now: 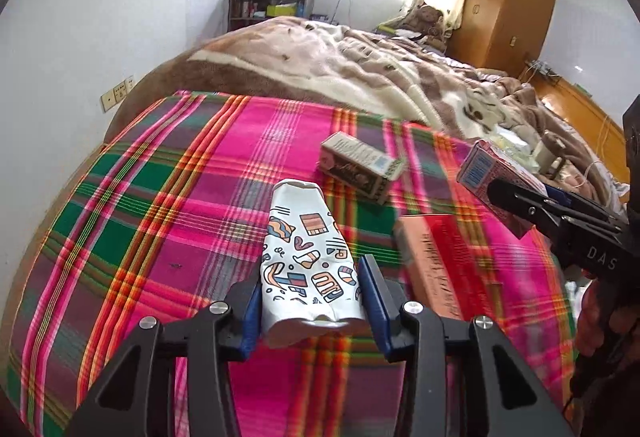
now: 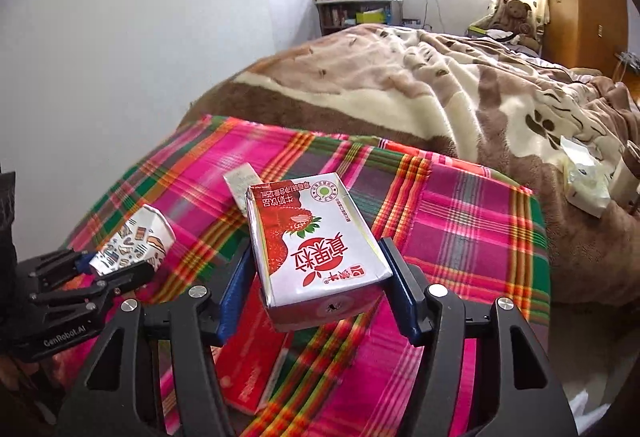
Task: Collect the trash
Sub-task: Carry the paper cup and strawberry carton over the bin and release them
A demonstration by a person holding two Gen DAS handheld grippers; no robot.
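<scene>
Both claws have a piece of trash in their grip. Left claw (image 1: 310, 301) is closed narrow on a crumpled paper cup (image 1: 308, 257) with a coloured doodle print, its blue pads pressing the cup's squashed sides. Right claw (image 2: 320, 285) stands wider, clamped on a red-and-white strawberry milk carton (image 2: 316, 245) by its two long sides; seen from the left wrist, that carton hangs clear above the bed.

So two items are picked up, by my reading, but neither is disposed of yet (no bin or bag shows in either view, so where they go I cannot tell).

Left on the plaid sheet (image 1: 160, 217) that covers the near end of the bed: a small grey-and-brown box (image 1: 360, 167) lying on its side, well apart from the cup, and a flat red box (image 1: 436, 269) just beside the left claw. Some pale wrappers (image 2: 584, 181) also lie on the brown blanket (image 2: 400, 85) further off, which may count as trash too.

Roughly, the job looks under halfway: two pieces in hand, at least two more waiting.
</scene>
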